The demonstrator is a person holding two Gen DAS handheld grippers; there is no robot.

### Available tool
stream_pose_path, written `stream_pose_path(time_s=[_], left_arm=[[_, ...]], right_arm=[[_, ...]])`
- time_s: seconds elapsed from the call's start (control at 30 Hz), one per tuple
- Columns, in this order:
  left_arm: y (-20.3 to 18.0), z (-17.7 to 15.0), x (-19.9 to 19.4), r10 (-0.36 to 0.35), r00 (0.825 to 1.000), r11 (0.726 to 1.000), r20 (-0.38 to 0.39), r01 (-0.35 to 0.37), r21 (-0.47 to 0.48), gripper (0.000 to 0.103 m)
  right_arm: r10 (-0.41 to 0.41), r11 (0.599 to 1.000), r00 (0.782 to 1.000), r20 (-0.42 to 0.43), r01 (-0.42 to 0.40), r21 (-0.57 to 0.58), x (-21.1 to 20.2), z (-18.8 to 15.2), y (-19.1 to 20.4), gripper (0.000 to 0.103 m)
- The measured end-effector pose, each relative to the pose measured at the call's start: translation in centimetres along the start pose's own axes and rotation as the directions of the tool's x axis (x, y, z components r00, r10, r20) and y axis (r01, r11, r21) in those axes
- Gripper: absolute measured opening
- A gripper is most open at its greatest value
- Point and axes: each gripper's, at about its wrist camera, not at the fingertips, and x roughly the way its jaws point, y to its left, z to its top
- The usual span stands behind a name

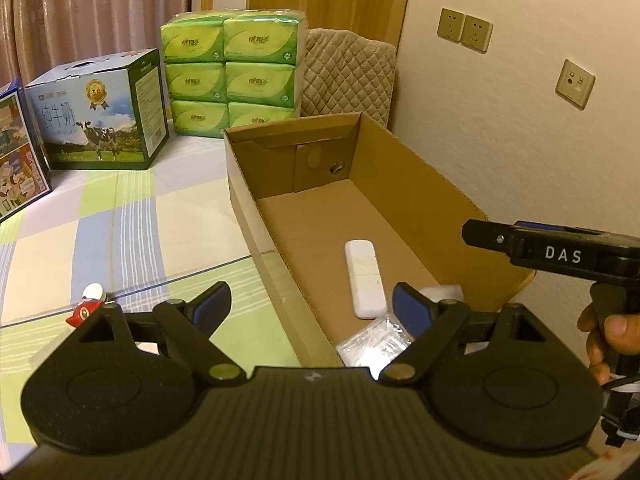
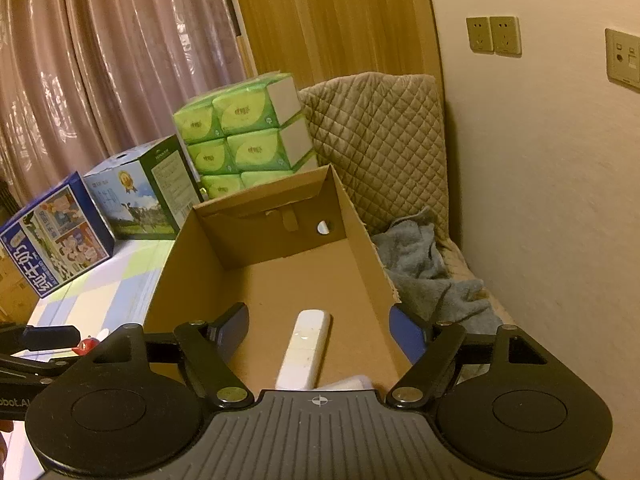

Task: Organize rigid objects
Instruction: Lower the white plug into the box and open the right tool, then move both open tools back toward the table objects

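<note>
An open cardboard box point(image 1: 248, 184) lies on a checked bedsheet point(image 1: 120, 220). On its floor are a white remote-like bar point(image 1: 365, 278), a clear plastic packet point(image 1: 374, 346) and a small white item point(image 1: 444, 292). My left gripper point(image 1: 310, 300) is open and empty, straddling the box's near left wall. A small red and white object point(image 1: 89, 304) lies on the sheet just beyond its left finger. My right gripper point(image 2: 320, 324) is open above the box point(image 2: 176, 272). The white bar point(image 2: 306, 350) lies on the floor below and between its fingers, with the pads clear of it.
A milk carton case point(image 1: 100, 112), a stack of green tissue packs point(image 1: 232, 72) and a blue printed box point(image 1: 16, 160) stand behind the box. A quilted cushion point(image 1: 348, 76) and a grey towel point(image 2: 428, 264) fill the gap by the wall on the right.
</note>
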Motion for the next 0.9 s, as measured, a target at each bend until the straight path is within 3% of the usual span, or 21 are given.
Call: stream_pose_path(time_s=[0.47,0.9], left_arm=[[2.2,-2.7,-2.8,0.031,1.000,0.998,0.000,-0.031,-0.062,0.085],[5.9,-5.8,-7.3,0.090,0.996,0.989,0.015,-0.088,-0.123,0.085]], right_arm=[[0.031,0.999,0.999,-0.009,-0.031,-0.020,-1.8,-0.7,2.4,0.074],[0.088,0.994,0.996,-0.023,-0.089,-0.070,-3.9,-1.9,7.6,0.074]])
